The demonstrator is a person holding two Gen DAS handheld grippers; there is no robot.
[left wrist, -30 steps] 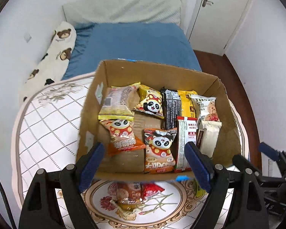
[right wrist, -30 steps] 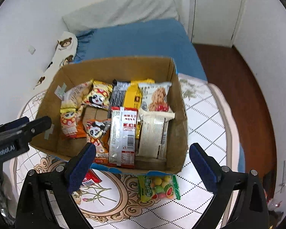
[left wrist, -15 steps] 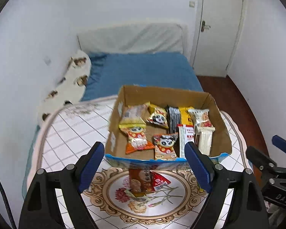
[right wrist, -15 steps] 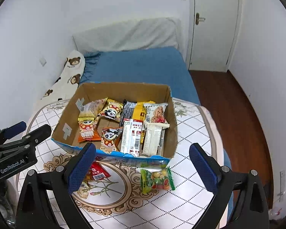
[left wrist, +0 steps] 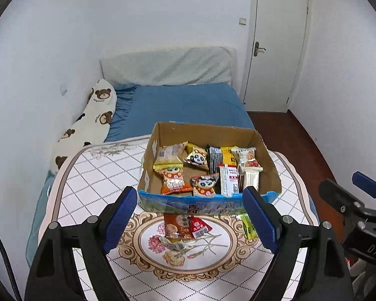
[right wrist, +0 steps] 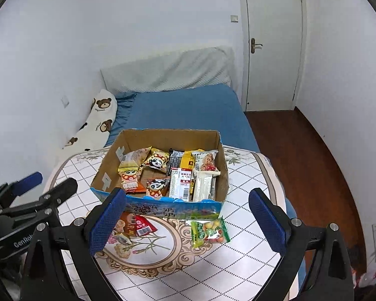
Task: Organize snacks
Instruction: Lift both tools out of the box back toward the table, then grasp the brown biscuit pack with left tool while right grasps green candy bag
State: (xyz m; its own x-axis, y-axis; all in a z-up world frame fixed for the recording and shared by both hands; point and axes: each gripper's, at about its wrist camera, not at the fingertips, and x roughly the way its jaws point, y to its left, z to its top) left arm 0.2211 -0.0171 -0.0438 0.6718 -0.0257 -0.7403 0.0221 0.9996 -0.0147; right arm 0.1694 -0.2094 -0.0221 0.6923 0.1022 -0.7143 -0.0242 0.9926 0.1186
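Observation:
A cardboard box (left wrist: 270, 160) (right wrist: 221, 155) holds several snack packs in rows on the round table. A red-orange snack pack (left wrist: 181, 227) (right wrist: 135, 225) lies on the cloth in front of the box. A green candy pack (right wrist: 209, 232) (left wrist: 247, 227) lies by the box's front right corner. My left gripper (left wrist: 191, 219) is open and empty, held above the table's near side. My right gripper (right wrist: 186, 222) is open and empty, beside it on the right. Each gripper shows at the edge of the other's view.
The table (left wrist: 87, 183) has a white checked cloth with a floral medallion. A blue bed (left wrist: 183, 102) with a bear-print pillow (left wrist: 92, 118) lies behind it. A white door (left wrist: 275, 45) and dark wood floor (right wrist: 303, 145) are at the right.
Both grippers have pulled back and up from the box, so the whole table and room now show. Both stay open. The snacks have not moved.

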